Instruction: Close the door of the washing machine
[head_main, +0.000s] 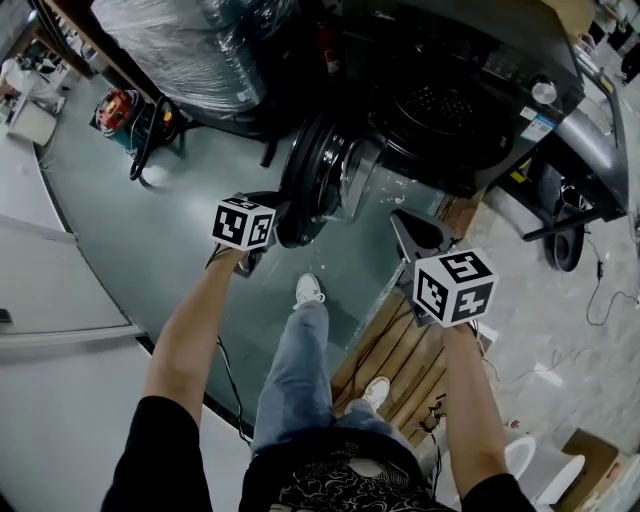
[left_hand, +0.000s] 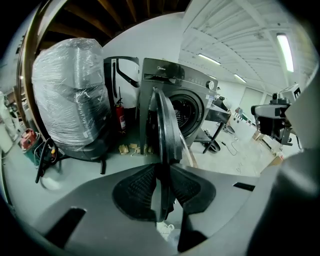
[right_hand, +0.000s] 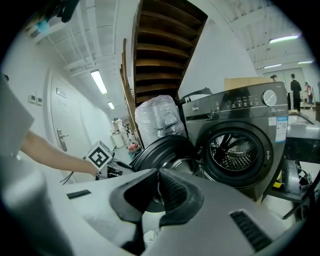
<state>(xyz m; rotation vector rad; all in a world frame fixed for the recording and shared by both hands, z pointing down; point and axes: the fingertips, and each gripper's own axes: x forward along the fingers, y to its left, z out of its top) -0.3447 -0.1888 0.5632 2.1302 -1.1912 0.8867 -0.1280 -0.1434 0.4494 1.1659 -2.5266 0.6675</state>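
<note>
A dark front-loading washing machine (head_main: 450, 100) stands with its round door (head_main: 305, 175) swung open toward me. My left gripper (head_main: 275, 225) is shut on the door's outer rim. In the left gripper view the rim (left_hand: 165, 130) runs edge-on between the ribbed pads (left_hand: 135, 192), which press on it. My right gripper (head_main: 412, 222) hangs in front of the machine, right of the door, touching nothing. Its jaws (right_hand: 158, 175) are shut and hold nothing. The right gripper view shows the open drum (right_hand: 235, 152), the door (right_hand: 160, 150) and the left gripper's marker cube (right_hand: 100, 156).
A plastic-wrapped bundle (head_main: 190, 40) sits left of the machine, with a red fire extinguisher (left_hand: 120, 116) beside it. My legs and white shoe (head_main: 310, 290) stand below the door, by wooden slats (head_main: 400, 350). A chair base (head_main: 565, 235) is at the right.
</note>
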